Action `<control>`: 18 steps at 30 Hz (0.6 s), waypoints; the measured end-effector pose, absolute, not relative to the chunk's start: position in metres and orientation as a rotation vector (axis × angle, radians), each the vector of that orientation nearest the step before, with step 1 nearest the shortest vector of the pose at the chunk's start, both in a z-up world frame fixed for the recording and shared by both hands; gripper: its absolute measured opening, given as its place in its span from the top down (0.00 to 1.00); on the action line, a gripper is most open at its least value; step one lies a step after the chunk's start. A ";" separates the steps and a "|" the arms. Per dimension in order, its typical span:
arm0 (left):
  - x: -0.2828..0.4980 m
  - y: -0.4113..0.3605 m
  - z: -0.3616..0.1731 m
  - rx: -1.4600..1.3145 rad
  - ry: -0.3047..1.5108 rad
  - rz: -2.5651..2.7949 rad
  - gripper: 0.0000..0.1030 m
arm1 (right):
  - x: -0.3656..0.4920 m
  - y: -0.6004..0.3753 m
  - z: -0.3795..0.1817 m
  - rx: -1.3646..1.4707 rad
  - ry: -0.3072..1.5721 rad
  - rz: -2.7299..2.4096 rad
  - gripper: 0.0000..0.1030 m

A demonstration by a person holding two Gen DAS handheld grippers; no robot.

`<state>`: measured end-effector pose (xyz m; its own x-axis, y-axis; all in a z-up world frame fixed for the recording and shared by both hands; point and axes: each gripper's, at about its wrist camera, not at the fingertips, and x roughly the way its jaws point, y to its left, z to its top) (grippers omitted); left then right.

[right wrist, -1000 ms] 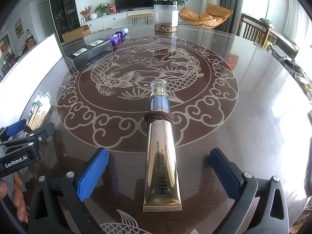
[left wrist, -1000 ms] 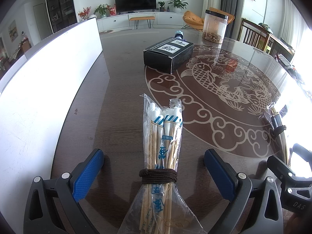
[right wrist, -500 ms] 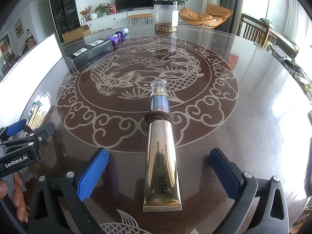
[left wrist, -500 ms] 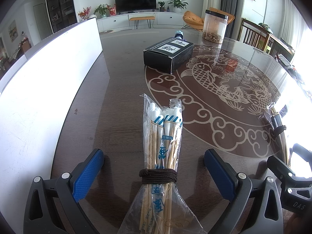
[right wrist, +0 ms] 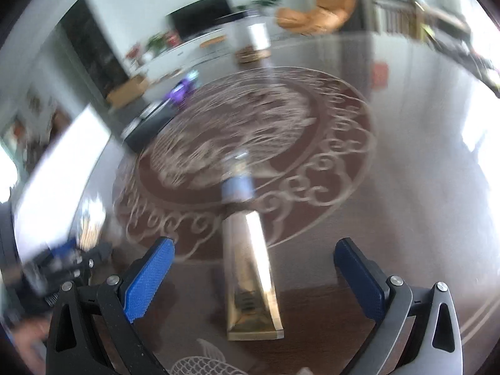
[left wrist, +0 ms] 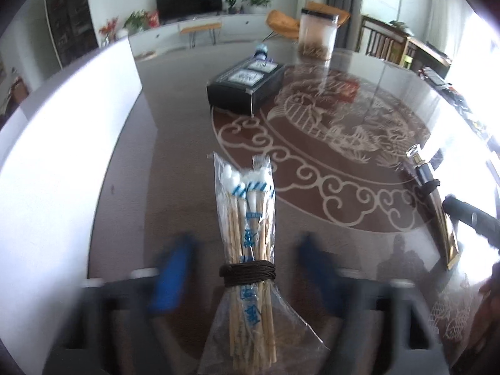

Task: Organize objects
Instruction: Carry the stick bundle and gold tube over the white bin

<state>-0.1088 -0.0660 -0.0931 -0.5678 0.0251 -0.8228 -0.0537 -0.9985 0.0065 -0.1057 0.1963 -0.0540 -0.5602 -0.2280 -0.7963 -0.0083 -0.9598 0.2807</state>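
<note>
Left claw [left wrist: 247,268]: blue pads blurred, set apart on either side of the swab bundle [left wrist: 248,237], bare bench [left wrist: 175,162] beyond each pad. A white panel [left wrist: 62,143] bounds the left side. Ahead, the black box [left wrist: 245,89] and a clear jar [left wrist: 318,37] stand in the forward path.

Right claw [right wrist: 254,276]: pads wide apart, the gold tube [right wrist: 250,268] lying between them without contact. Bare bench lies to its right; the left claw's body [right wrist: 59,268] stands near on the left.
</note>
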 end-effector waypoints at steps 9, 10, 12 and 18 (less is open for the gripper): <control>-0.095 -0.083 -0.086 -1.376 -0.123 2.726 0.73 | -0.130 0.131 -0.055 1.553 0.046 -2.601 0.72; -0.091 -0.086 -0.082 -1.362 -0.147 2.725 0.73 | -0.127 0.129 -0.054 1.549 0.067 -2.603 0.74; -0.076 -0.092 -0.068 -1.303 -0.185 2.730 0.73 | -0.119 0.127 -0.048 1.519 0.046 -2.613 0.74; -0.028 -0.115 -0.005 -1.080 -0.265 2.750 0.73 | -0.078 0.109 0.014 1.285 -0.066 -2.578 0.74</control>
